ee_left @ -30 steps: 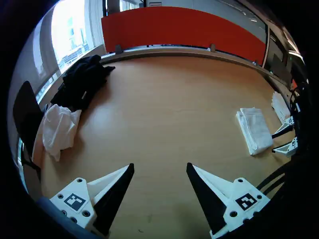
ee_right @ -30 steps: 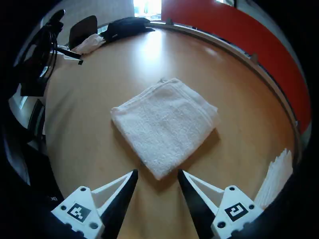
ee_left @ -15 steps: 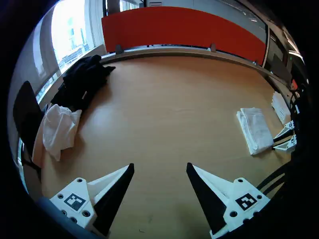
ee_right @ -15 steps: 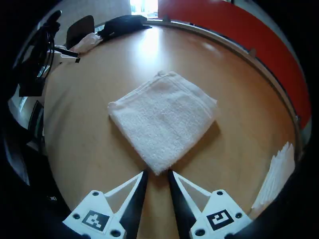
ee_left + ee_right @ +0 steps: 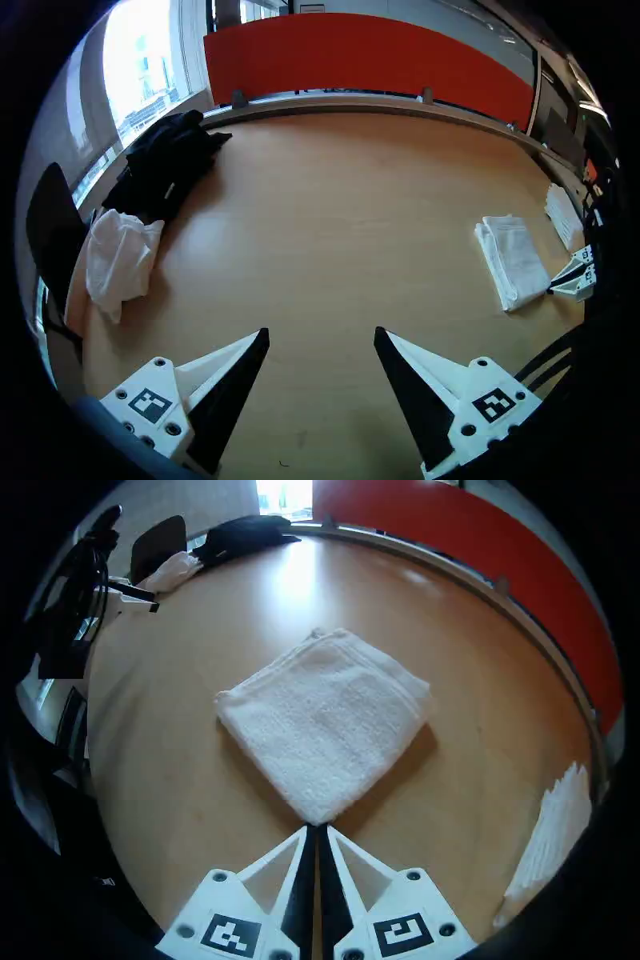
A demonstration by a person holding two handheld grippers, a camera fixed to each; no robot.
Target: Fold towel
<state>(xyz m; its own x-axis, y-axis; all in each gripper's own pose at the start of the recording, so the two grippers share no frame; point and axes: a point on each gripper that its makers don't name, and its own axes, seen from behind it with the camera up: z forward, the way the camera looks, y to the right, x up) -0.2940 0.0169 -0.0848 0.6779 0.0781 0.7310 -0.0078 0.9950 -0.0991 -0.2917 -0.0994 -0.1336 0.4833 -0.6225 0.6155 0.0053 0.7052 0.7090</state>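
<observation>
A white towel [image 5: 324, 720], folded into a thick square, lies on the wooden table [image 5: 176, 744] with one corner pointing at me. My right gripper [image 5: 317, 829] is shut, its tips pinching the very tip of that near corner. In the left gripper view the same towel [image 5: 510, 258] lies far right, with the right gripper [image 5: 560, 283] at its edge. My left gripper [image 5: 322, 334] hovers open over bare table [image 5: 336, 232], far from the towel, nothing between its fingers.
A stack of folded white cloths [image 5: 552, 840] lies at the right table edge. A black garment [image 5: 168, 164] and a crumpled white cloth [image 5: 118, 260] sit at the left edge by a dark chair [image 5: 48, 224]. A red divider [image 5: 360, 56] backs the table.
My right gripper's fingers have closed from wide open to shut at the towel's near corner. The left gripper has not moved.
</observation>
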